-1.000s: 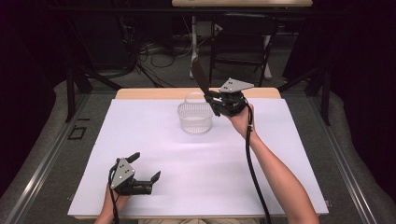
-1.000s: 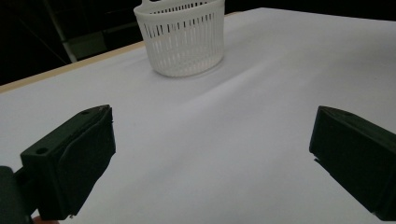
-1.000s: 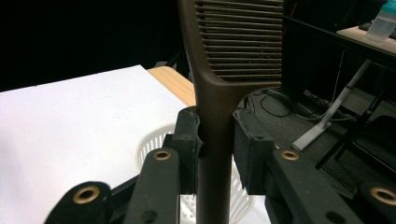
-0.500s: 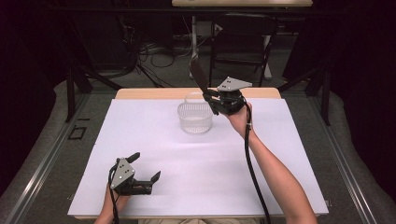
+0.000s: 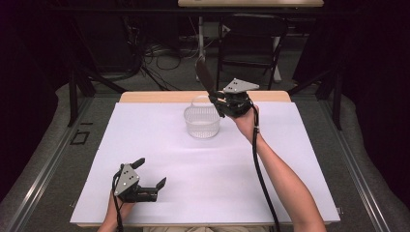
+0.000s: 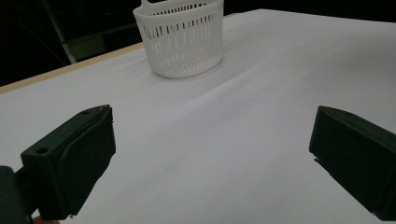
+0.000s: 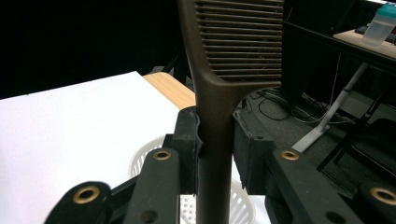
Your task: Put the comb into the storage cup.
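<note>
Right tool (image 5: 216, 100): clamped on brown comb (image 5: 204, 75) handle, comb upright above white basket (image 5: 202, 122) | basket: far middle of worktop (image 5: 290, 159) | left tool (image 5: 150, 175): jaws apart, near edge.

One comb (image 5: 204, 76), one basket (image 5: 202, 122), two tools.

My surface (image 5: 290, 159) is covered by a plain white sheet, with a strip of light wood showing along the far edge (image 5: 159, 96). A white slotted basket (image 5: 202, 123) stands upright on the sheet, near the far edge and about midway across. Near the front left corner, my left tongs (image 5: 151, 175) rest low on the sheet, well apart from the basket.
</note>
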